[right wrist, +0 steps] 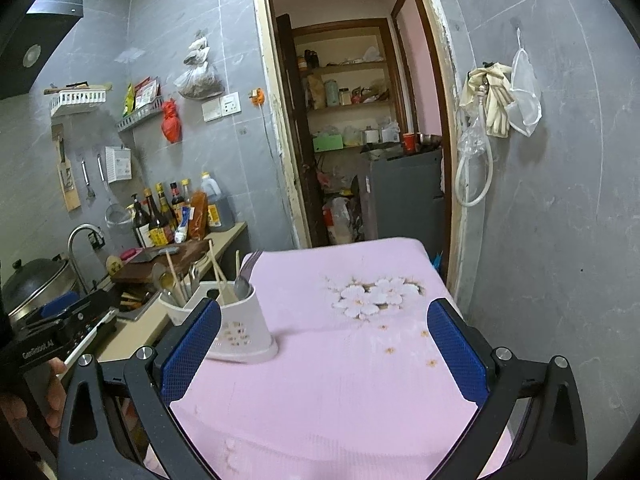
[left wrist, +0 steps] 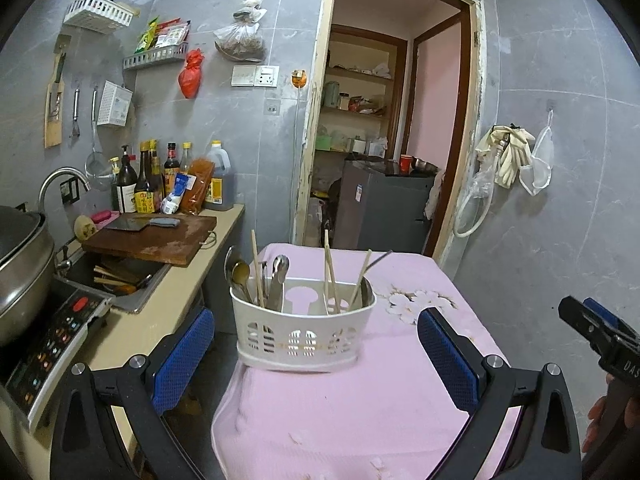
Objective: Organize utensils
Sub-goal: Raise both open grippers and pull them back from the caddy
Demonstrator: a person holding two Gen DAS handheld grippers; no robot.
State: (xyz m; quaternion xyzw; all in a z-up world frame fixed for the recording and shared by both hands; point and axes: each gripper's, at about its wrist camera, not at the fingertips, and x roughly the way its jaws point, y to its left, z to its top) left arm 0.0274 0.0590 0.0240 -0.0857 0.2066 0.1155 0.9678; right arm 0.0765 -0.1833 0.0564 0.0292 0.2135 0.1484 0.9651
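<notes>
A pink cloth (left wrist: 360, 400) covers the table. At frame centre the white caddy (left wrist: 303, 330) holds slippery steel spoons (left wrist: 240, 274) and light, stiff chopsticks (left wrist: 331, 276), best pinched mid-shaft. Left gripper (left wrist: 316, 350) and right gripper (right wrist: 324, 350) are spread, empty.

Even, fairly bright indoor light from overhead; soft shadows only. Strong fisheye bending with black vignette at corners. Focus sharp mid-frame ahead of both claws, slight softness toward the rims.

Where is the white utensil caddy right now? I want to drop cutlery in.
The white utensil caddy stands on the pink cloth, near its left edge beside the counter, centered in the left wrist view.
</notes>
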